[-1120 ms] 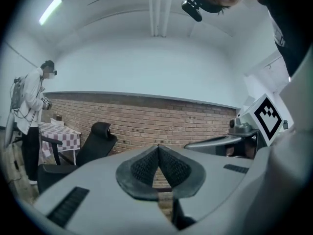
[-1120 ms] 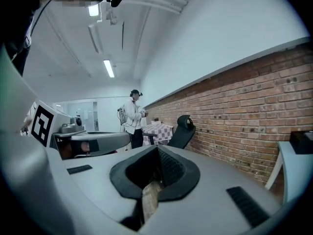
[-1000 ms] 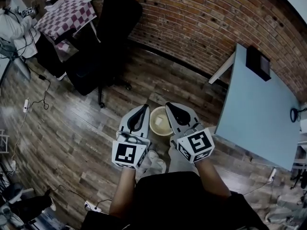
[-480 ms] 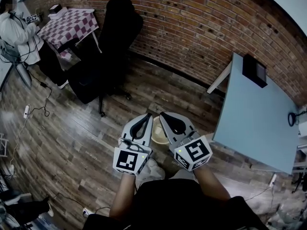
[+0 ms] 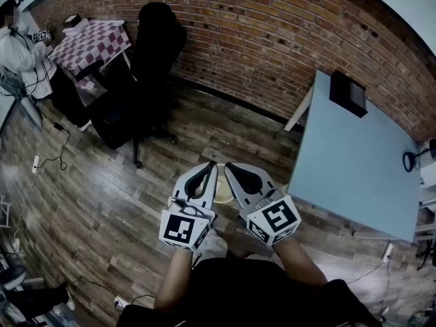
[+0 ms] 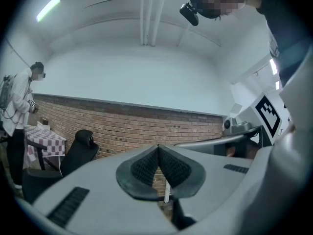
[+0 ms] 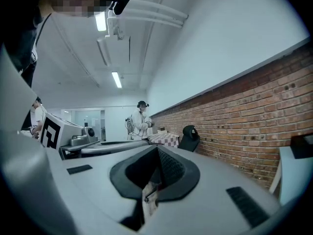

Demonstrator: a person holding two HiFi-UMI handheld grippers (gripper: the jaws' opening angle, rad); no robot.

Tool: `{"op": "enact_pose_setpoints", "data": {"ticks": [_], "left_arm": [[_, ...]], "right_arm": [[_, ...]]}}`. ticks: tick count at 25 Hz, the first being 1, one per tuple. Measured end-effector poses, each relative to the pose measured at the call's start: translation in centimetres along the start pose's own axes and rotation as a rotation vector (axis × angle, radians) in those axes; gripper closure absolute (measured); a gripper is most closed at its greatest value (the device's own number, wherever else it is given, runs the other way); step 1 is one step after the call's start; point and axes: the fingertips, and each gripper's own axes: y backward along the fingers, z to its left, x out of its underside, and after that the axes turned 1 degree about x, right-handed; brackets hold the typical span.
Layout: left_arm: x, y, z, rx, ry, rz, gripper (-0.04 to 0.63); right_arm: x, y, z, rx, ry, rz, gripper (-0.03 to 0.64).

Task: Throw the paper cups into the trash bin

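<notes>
My left gripper [image 5: 211, 166] and right gripper [image 5: 229, 166] are held side by side in front of the person, pointing level toward the brick wall. Both are shut. In the left gripper view the ribbed pads [image 6: 146, 166] meet with nothing between them, and the right gripper view shows its pads [image 7: 168, 168] pressed together the same way. Of the pale round trash bin [image 5: 221, 195] on the wooden floor, only a sliver shows between the two grippers. No paper cup is visible in any view.
A light blue table [image 5: 354, 162] with a black box [image 5: 347, 92] stands at the right. A black office chair [image 5: 153, 46] is ahead on the left, by the brick wall [image 5: 272, 33]. Farther left are a checkered table [image 5: 88, 36], a person [image 5: 20, 39] and floor cables [image 5: 41, 155].
Both grippers have come closer together and now cover almost all of the bin, which showed openly between them a second ago. The room has shifted slightly in the head view.
</notes>
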Motion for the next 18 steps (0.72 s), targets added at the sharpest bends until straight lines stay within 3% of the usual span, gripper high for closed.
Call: {"op": "enact_pose_setpoints", "data": {"ticks": [4, 12, 18], "left_arm": [[0.3, 0.1, -3.0, 0.009, -0.010, 0.040, 0.593], [-0.7, 0.5, -8.4, 0.012, -0.023, 0.009, 0.594], [-2.4, 0.7, -11.4, -0.029, -0.112, -0.028, 0.594]], "right_arm": [[-0.2, 2.6, -0.4, -0.009, 0.000, -0.007, 0.613], [-1.2, 7.9, -0.7, -0.014, -0.008, -0.047, 0.612], [-1.4, 11.2, -1.2, -0.018, -0.016, -0.066, 0.612]]}}
